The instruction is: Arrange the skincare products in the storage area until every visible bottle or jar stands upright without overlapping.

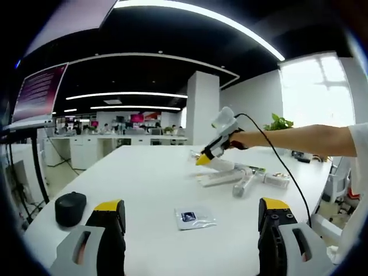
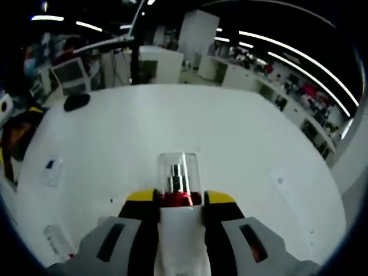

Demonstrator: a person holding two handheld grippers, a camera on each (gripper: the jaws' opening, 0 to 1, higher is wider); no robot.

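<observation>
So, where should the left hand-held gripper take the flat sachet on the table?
Probably its near edge, with the left hand-held gripper coming in low: the sachet lies flat on the table, so only a thin edge can be pinched.

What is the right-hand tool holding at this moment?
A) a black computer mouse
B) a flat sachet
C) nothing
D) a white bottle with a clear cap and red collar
D: in the right gripper view the right tool is closed on a white bottle whose clear cap and red collar stick out between its yellow tips.
</observation>
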